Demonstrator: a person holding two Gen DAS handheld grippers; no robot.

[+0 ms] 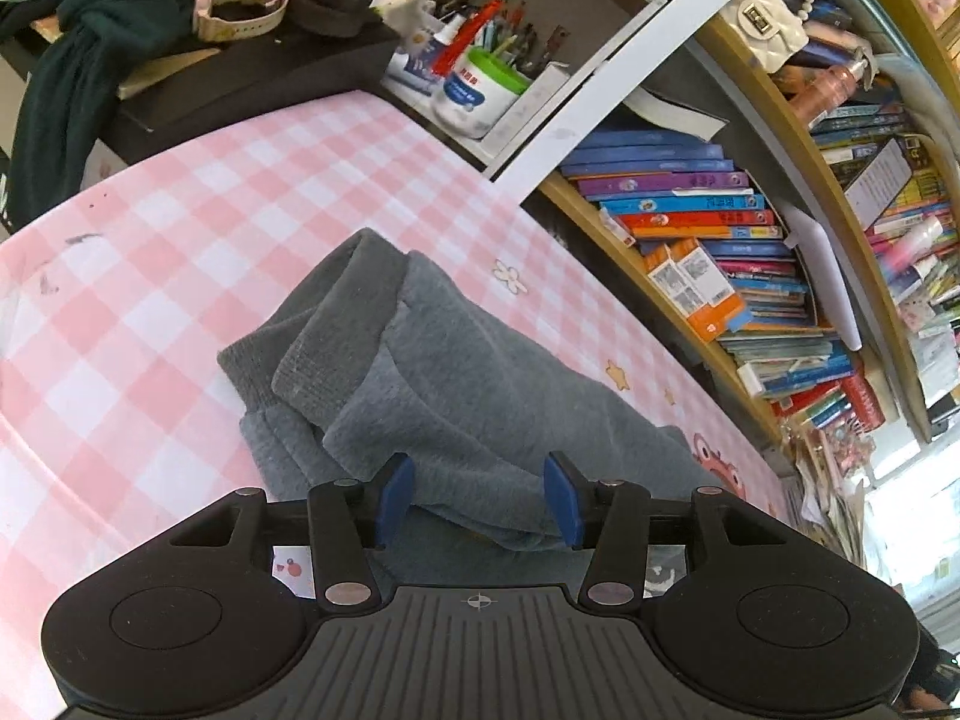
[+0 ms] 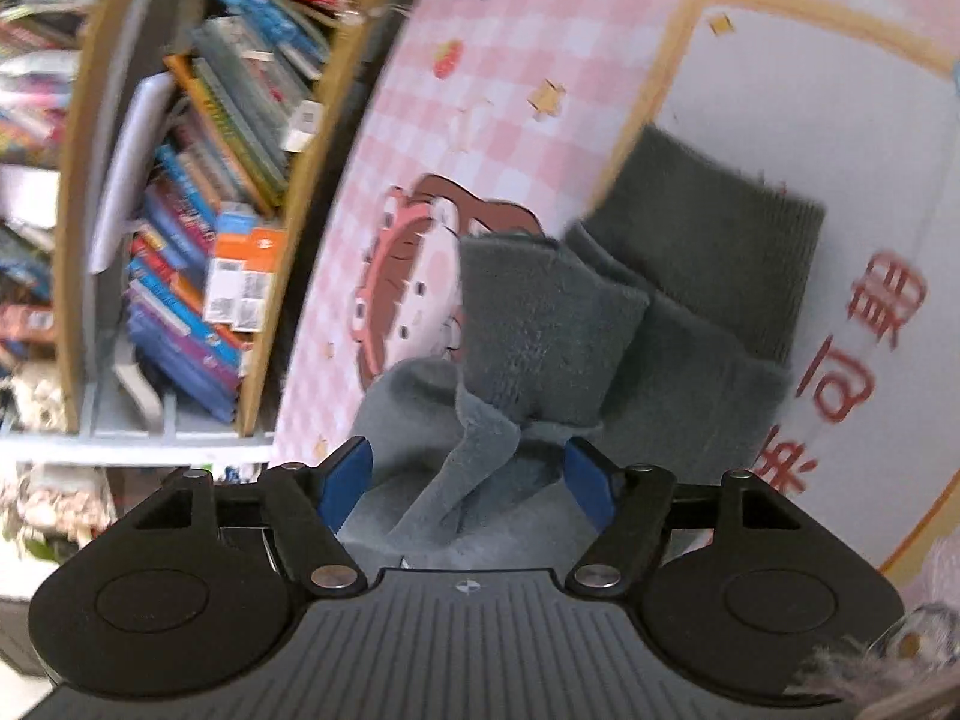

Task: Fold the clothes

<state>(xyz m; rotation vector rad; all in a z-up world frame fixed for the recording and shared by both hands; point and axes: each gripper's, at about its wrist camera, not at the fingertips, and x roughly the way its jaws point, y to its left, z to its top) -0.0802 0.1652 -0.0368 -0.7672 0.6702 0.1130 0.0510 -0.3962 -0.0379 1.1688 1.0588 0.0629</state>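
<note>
Lying bunched on the pink checked table (image 1: pixel 180 210), the grey garment (image 1: pixel 456 378) sits just ahead of both tools. Left hand-held gripper (image 1: pixel 480 501) and right hand-held gripper (image 2: pixel 468 483) gape, cloth between unpressed pads. Flatten folds before regrasping an edge.

A grey garment (image 1: pixel 456 372) lies on a pink-and-white checked cloth (image 1: pixel 198 228); the tongs (image 1: pixel 480 498) have blue pads (image 1: pixel 396 489).

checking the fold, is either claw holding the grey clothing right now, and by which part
Nothing is held. Both the left claw and the right claw stand open over the grey clothing, with fabric between the pads but not pinched.
</note>
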